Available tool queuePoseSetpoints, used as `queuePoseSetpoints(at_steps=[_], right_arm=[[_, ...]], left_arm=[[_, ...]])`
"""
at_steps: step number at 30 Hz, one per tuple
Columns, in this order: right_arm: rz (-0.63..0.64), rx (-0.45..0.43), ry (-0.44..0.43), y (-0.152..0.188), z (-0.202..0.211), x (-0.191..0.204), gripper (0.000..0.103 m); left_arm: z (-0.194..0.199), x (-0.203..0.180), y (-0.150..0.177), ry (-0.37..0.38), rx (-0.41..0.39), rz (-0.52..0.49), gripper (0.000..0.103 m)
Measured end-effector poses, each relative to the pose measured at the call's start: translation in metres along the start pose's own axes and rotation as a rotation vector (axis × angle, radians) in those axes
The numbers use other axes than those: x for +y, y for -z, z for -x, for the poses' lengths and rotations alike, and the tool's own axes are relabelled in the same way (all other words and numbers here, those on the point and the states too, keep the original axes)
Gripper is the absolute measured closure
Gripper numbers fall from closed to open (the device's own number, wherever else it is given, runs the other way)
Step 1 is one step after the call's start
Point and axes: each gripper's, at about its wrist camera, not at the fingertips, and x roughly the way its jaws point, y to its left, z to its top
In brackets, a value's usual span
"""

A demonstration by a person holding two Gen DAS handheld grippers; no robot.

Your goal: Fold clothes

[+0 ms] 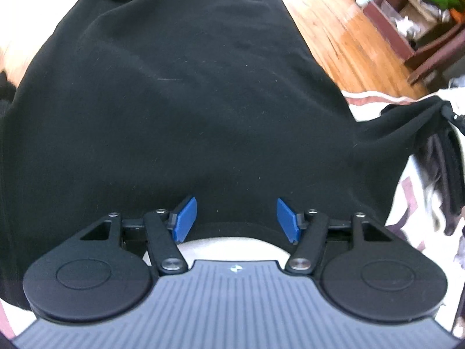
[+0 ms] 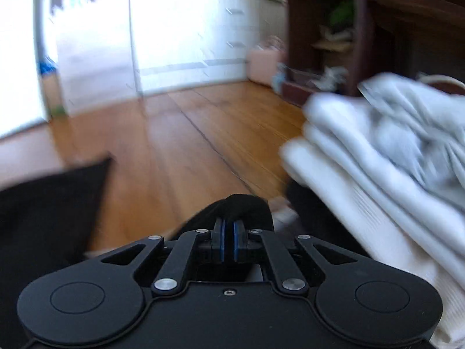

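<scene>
A large black garment [image 1: 174,96] lies spread across the bed and fills most of the left wrist view. My left gripper [image 1: 237,218] stands open just over its near hem, its blue pads [image 1: 184,218] wide apart with only the hem's edge between them. At the far right of that view a corner of the cloth is pulled out to my right gripper [image 1: 447,110]. In the right wrist view my right gripper [image 2: 229,229] is shut on a bunched fold of the black garment [image 2: 241,203]. More of the black garment [image 2: 49,203] lies at the left.
A stack of folded white and grey clothes [image 2: 377,157] sits close on the right. Wooden floor [image 2: 180,133] stretches ahead to white cabinets [image 2: 189,29]. A dark wooden shelf unit [image 1: 421,29] holds clutter. The patterned bed cover [image 1: 412,203] shows at the right.
</scene>
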Motion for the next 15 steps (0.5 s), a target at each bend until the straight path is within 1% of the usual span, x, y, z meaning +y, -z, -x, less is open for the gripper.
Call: queuePoseSetpoints(at_steps=[2,5,7,8,9,10,11,12,14,15], right_arm=[[0.044,0.043,-0.149,-0.003,0.011,0.034,0.097],[0.110,0.108,-0.371,-0.008,0.027,0.085,0.097],[0.154,0.151,-0.520,-0.011,0.038,0.119,0.093],[0.176,0.173,-0.594,-0.012,0.043,0.136,0.093],[0.202,0.208,-0.667,-0.011,0.046,0.151,0.090],[0.234,0.275,-0.719,-0.001,0.042,0.158,0.078],[0.249,0.306,-0.704,0.007,0.041,0.158,0.072],[0.255,0.313,-0.640,0.013,0.038,0.153,0.063],[0.249,0.320,-0.527,0.020,0.033,0.135,0.062],[0.225,0.327,-0.496,0.022,0.033,0.121,0.061]], left_arm=[[0.009,0.009,-0.002,0.031,-0.009,0.048,0.041],[0.025,0.017,-0.005,0.028,-0.049,0.057,0.040],[0.033,0.023,-0.005,0.012,-0.075,0.059,0.040],[0.035,0.026,-0.004,0.010,-0.082,0.065,0.040],[0.036,0.029,-0.003,0.011,-0.083,0.072,0.040],[0.036,0.032,-0.002,0.008,-0.079,0.078,0.040],[0.036,0.035,-0.001,0.003,-0.075,0.082,0.040],[0.036,0.036,-0.003,-0.011,-0.075,0.080,0.040],[0.038,0.036,-0.006,-0.039,-0.087,0.061,0.040],[0.038,0.034,-0.007,-0.048,-0.101,0.044,0.040]])
